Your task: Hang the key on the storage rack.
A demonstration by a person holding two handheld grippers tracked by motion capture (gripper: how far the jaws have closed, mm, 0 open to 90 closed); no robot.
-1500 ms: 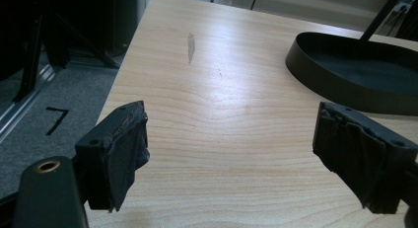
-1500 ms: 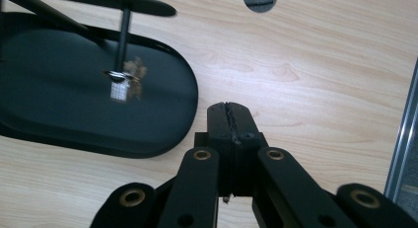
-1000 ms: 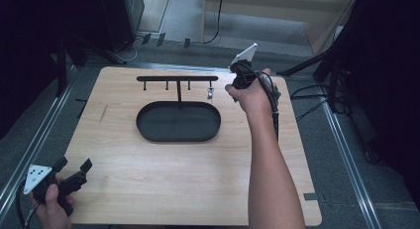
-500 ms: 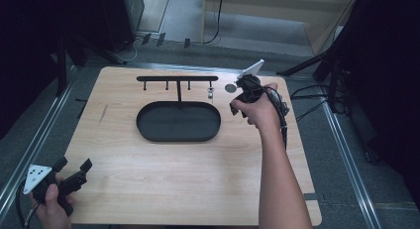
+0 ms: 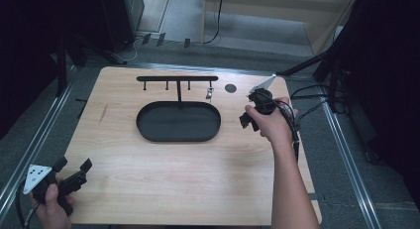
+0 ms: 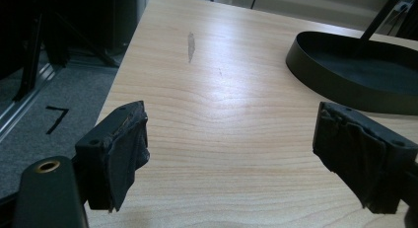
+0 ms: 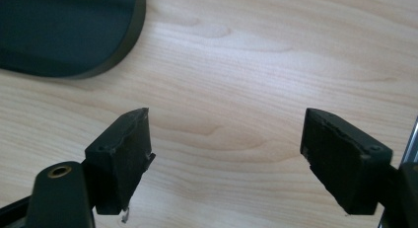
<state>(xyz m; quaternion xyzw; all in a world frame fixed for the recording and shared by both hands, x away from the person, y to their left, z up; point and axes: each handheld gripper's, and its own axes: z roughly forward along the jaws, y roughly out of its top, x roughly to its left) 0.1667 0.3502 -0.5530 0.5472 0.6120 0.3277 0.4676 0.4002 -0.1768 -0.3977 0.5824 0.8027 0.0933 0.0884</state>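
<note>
A black oval tray lies at the middle of the wooden table. A thin post rises from its far edge and carries a black hook rail. A small silver object hangs at the rail's right end. My right gripper points down at the table just right of the tray, open and holding nothing. In the right gripper view its jaws stand wide over bare wood, with the tray's rim at upper left. My left gripper is open at the near left corner, and the tray lies ahead to its right.
A black round spot marks the table's far right. A dark smudge marks the wood on the left. Metal rails run along both sides of the table. Cables and dark stands crowd the floor at right and behind.
My right gripper has drawn back from the hook rail's right end toward the near side, and has tipped down toward the table beside the tray. The left gripper has stayed put.
</note>
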